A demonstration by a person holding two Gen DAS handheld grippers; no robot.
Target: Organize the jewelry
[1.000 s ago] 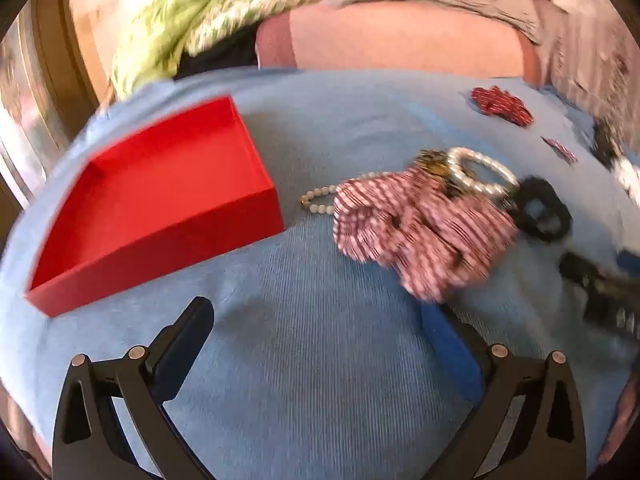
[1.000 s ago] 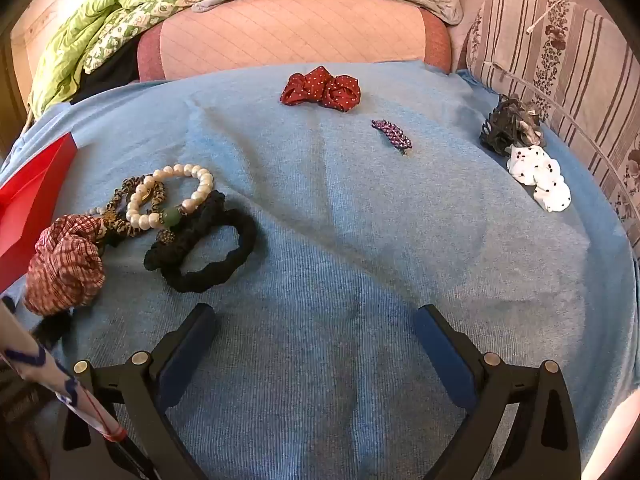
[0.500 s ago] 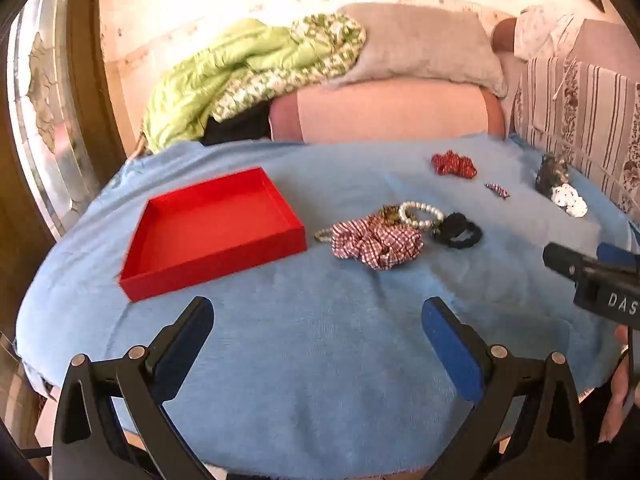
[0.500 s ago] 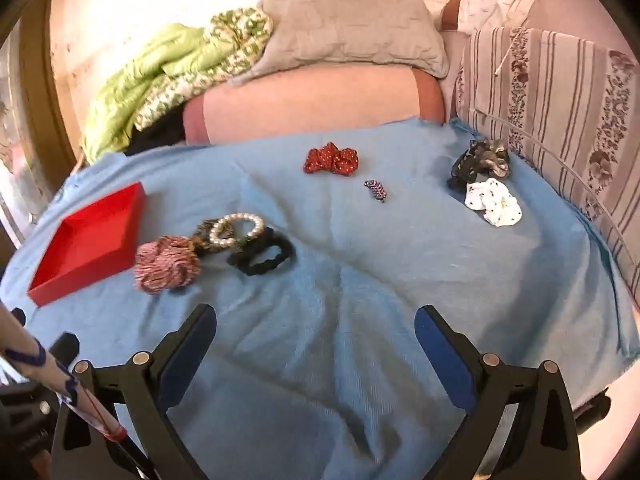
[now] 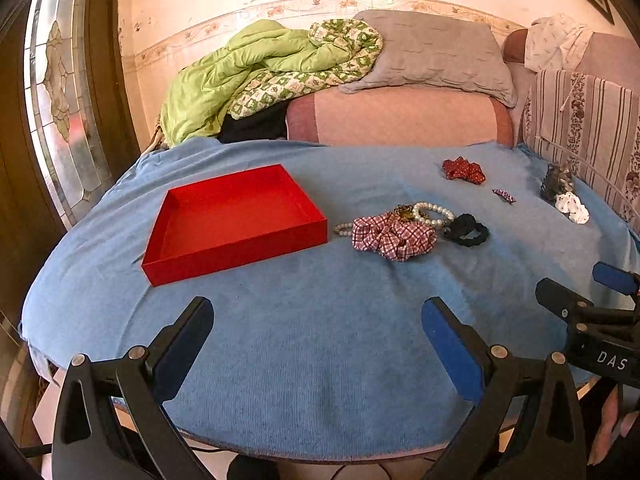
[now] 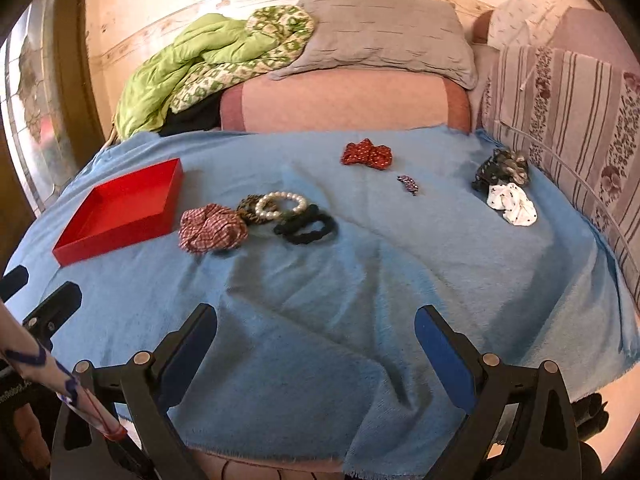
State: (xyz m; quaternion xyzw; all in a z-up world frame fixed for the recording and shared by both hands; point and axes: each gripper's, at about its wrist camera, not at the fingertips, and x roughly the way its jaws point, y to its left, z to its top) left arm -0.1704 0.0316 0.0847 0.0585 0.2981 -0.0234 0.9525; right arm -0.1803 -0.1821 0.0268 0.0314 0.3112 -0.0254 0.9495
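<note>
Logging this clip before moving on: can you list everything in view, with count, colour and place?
Shallow cardboard tray: 1, red, nothing inside, left on the blue cloth.
Checked fabric scrunchie: 1, red-white, right of the tray.
Pearl bead bracelet: 1, white, behind the checked scrunchie.
Leopard-print scrunchie: 1, brown, under the bracelet.
Black scrunchie: 1, right of the bracelet.
Dotted red scrunchie: 1, far centre.
Small hair clip: 1, purple.
Dark and white dotted scrunchies: 2, far right.
Left gripper, right gripper: open, holding nothing.

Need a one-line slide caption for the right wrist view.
Open right gripper above blue cloth; scrunchies and pearl bracelet lie outside the empty red tray.
</note>
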